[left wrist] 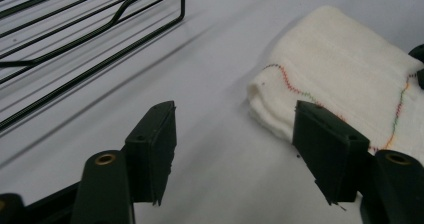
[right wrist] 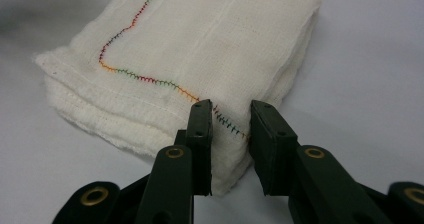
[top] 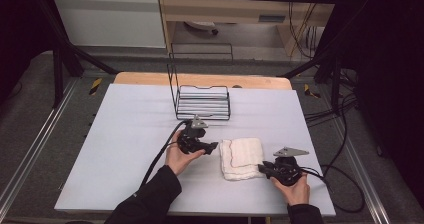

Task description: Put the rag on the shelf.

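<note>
On the near right, the right gripper pinches a corner of the folded white cloth with coloured stitching. The left gripper, part open and empty, probably must grip the cloth's left edge next; the black wire basket waits behind.

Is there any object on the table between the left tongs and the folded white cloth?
Nothing visible. The left tongs stand open beside the cloth, with bare table between them. The wire rack lies off to the side.

black wire rack at the far middle of the worktop | white worktop | wooden board behind its far edge
</note>
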Tool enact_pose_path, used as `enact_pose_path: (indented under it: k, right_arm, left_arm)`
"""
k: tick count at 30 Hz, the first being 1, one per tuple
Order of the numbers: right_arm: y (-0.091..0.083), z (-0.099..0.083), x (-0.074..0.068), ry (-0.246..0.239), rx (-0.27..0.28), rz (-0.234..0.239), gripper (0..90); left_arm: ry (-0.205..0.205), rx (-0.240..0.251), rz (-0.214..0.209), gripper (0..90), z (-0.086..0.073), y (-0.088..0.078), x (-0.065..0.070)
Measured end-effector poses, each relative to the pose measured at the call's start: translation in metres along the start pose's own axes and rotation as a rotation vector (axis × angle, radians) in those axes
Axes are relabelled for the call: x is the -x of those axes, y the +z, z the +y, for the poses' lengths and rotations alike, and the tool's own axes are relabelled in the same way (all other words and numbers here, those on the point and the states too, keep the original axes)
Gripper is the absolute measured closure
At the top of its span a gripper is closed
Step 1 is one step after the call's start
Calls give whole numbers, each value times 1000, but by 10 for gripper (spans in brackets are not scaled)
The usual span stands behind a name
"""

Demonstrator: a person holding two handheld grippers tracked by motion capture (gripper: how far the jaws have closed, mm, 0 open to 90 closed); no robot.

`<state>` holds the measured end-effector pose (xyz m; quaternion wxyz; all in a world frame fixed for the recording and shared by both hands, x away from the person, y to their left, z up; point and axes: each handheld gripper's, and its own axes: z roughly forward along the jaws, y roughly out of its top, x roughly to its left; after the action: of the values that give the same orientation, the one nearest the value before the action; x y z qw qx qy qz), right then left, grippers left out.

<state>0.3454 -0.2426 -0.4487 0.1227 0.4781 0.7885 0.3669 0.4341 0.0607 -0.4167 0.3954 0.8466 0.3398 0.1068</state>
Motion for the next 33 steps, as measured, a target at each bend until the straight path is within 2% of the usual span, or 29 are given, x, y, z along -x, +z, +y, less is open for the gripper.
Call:
enact_pose_path:
  k: [3, 7, 10, 15, 21, 25, 29, 33]
  right_arm:
    - [-1, 0, 0, -1, 1, -3, 698]
    - [-2, -1, -1, 4, 4, -7, 684]
    - [-2, -1, -1, 1, 2, -8, 681]
    - [-2, -2, -2, 4, 2, -9, 684]
    - [-1, -2, -2, 32, -3, -14, 706]
    - [0, 0, -1, 45, -8, -6, 765]
    - [0, 2, 0, 63, -16, 8, 821]
    - [1, 6, 1, 53, -11, 2, 834]
  left_arm:
    - [13, -15, 2, 396, 6, 15, 5]
    - [13, -29, -22, 464, 9, 31, 11]
    - [20, -61, -36, 488, 10, 44, 12]
    - [37, -74, -50, 566, 9, 53, 15]
    - [-8, -92, -110, 700, 9, 54, 10]
    - [-13, -97, -106, 807, 10, 51, 12]
    - [-11, -93, -87, 824, 8, 43, 14]
    - [-17, -81, -82, 828, 3, 29, 13]
